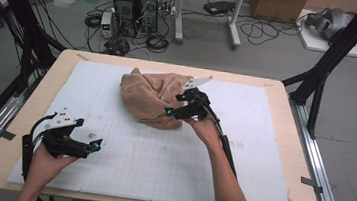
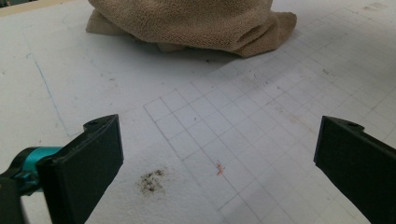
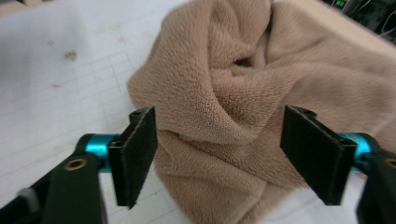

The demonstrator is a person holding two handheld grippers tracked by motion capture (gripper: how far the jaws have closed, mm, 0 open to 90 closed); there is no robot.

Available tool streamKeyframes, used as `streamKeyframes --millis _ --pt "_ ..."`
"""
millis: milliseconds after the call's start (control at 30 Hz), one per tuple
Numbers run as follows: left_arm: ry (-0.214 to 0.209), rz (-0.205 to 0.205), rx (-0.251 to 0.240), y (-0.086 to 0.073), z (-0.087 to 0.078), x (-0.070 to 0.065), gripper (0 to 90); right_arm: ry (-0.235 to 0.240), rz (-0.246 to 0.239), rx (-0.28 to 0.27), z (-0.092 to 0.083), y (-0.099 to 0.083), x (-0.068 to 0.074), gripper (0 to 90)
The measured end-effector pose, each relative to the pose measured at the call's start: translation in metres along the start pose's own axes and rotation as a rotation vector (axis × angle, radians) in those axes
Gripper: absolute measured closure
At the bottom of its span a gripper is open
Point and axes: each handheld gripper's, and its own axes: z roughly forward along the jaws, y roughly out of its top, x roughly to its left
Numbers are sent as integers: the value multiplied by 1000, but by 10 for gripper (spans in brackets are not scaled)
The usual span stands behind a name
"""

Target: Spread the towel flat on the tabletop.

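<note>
A crumpled tan towel [image 1: 152, 95] lies in a heap on the white gridded mat [image 1: 159, 164], toward the table's far middle. My right gripper [image 1: 172, 112] reaches into its near right side. In the right gripper view this gripper [image 3: 219, 158] stands open, its jaws either side of a thick fold of the towel [image 3: 224, 93], with the pads not pressing it. My left gripper [image 1: 96, 144] hovers low over the mat at the near left. It stands open [image 2: 219, 158] with only bare mat between its jaws, and the towel [image 2: 196, 23] lies well ahead of it.
The mat covers most of the wooden table [image 1: 41, 96]. A dark smudge [image 2: 150, 181] and a small red mark [image 2: 219, 169] sit on the mat by the left gripper. Black frame legs [image 1: 319, 80] stand at the right; computer towers [image 1: 136, 5] and cables are on the floor behind.
</note>
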Motion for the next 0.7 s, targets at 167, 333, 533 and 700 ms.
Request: streamKeyframes --millis 167,333,533,700 --pt "0 1 3 0 2 1 18 3 8 99 39 -11 -2 528" --pt "1 -1 3 -1 1 2 18 -7 -21 90 39 -13 -1 767" --pt "0 -1 3 -1 3 2 19 -4 -40 95 26 -11 -2 828" --pt "-1 -3 -1 0 2 1 20 1 -63 87 18 -8 1 840"
